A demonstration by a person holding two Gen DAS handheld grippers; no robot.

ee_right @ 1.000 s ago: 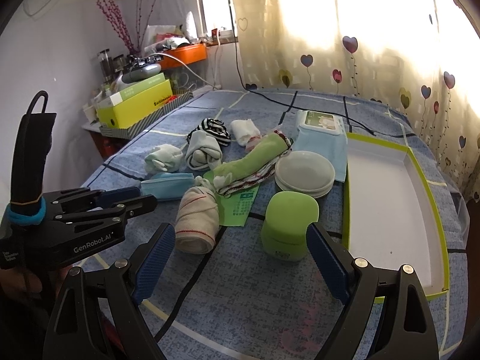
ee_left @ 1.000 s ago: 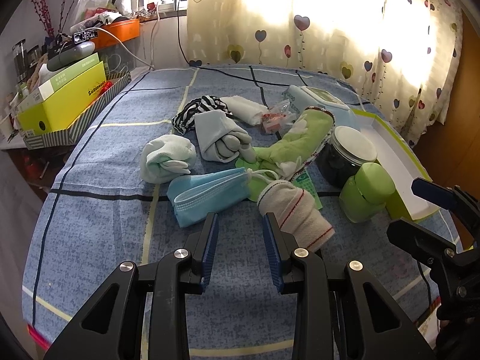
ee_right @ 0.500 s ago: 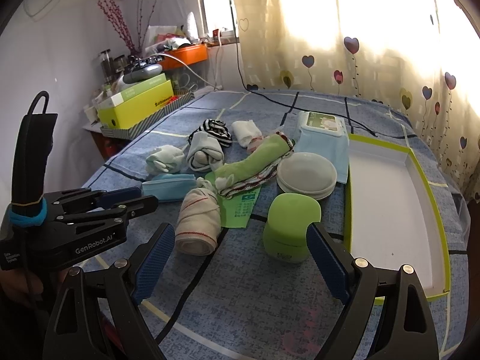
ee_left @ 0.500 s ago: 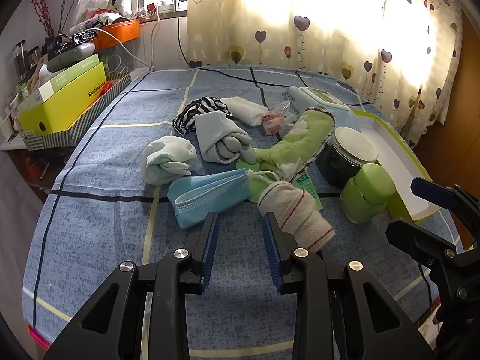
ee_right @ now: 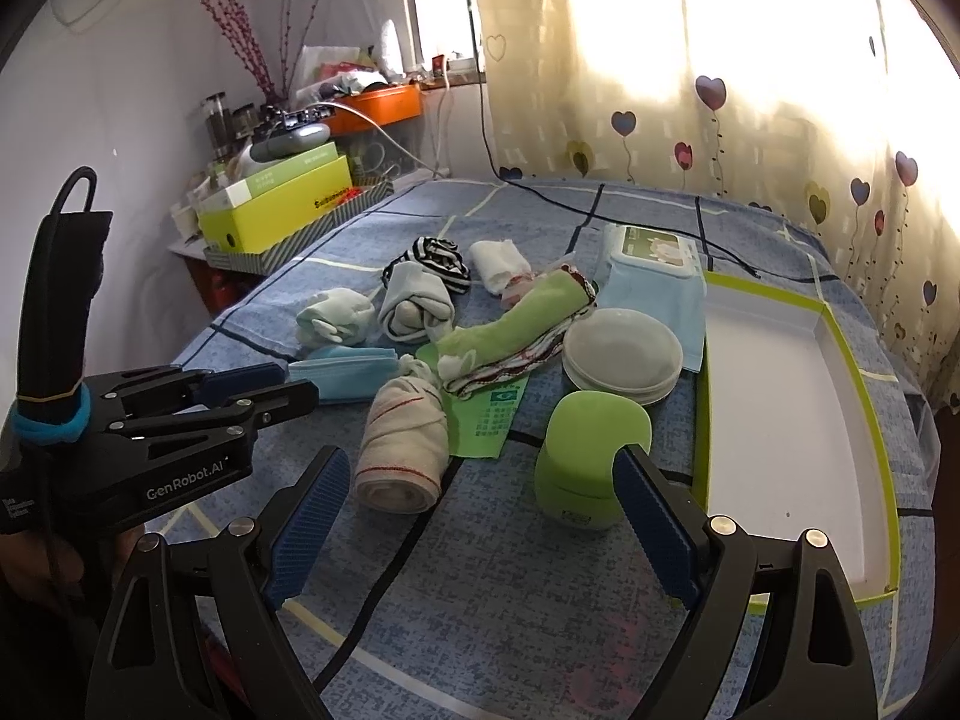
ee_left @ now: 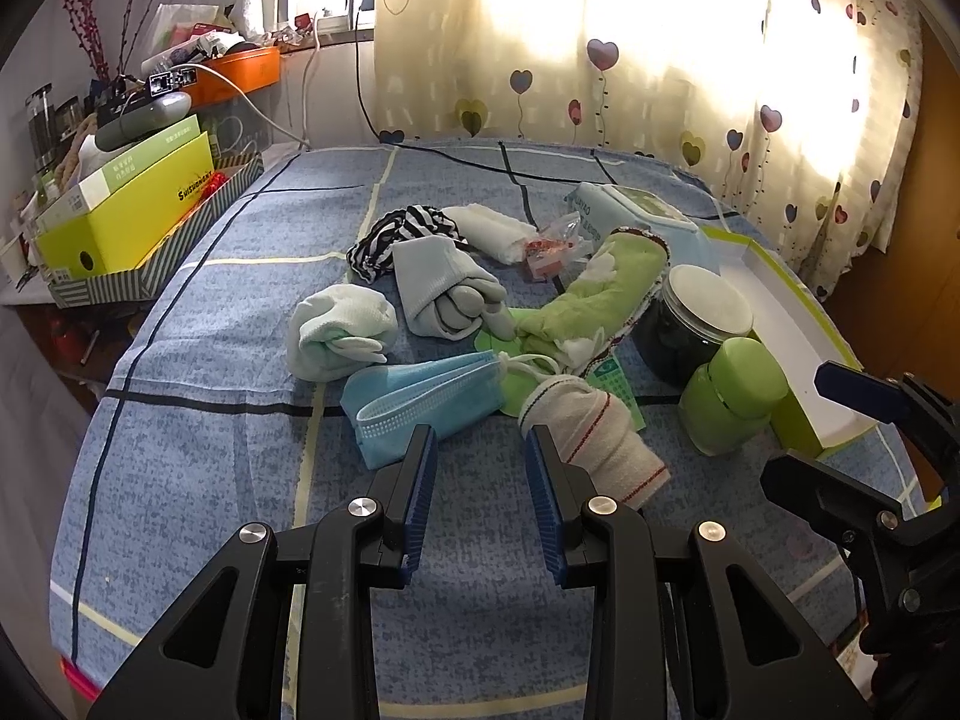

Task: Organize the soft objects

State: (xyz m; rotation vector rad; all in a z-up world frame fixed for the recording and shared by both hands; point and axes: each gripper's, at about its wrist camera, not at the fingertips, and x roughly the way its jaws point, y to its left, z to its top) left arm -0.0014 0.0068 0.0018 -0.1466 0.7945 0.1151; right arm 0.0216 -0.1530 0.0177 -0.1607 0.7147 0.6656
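A pile of soft things lies on the blue bedspread: a white rolled sock with red stripes (ee_left: 591, 429) (ee_right: 403, 441), a blue face mask (ee_left: 420, 402) (ee_right: 345, 376), a green towel roll (ee_left: 591, 303) (ee_right: 519, 321), a grey sock roll (ee_left: 447, 294), a pale green sock roll (ee_left: 339, 333) and a striped sock (ee_left: 399, 234). My left gripper (ee_left: 480, 450) is open and empty, just short of the mask and the red-striped sock. My right gripper (ee_right: 480, 480) is wide open and empty, near the red-striped sock and a green bottle (ee_right: 591, 459).
An open white tray with a green rim (ee_right: 864, 396) lies on the right. A dark jar with a white lid (ee_left: 696, 321), a wipes pack (ee_right: 654, 276) and a green paper slip (ee_right: 495, 420) sit by the pile. A yellow box (ee_left: 129, 207) stands far left.
Both grippers have edged slightly forward toward the pile. Their jaws stay as they were, and nothing on the bed has moved.
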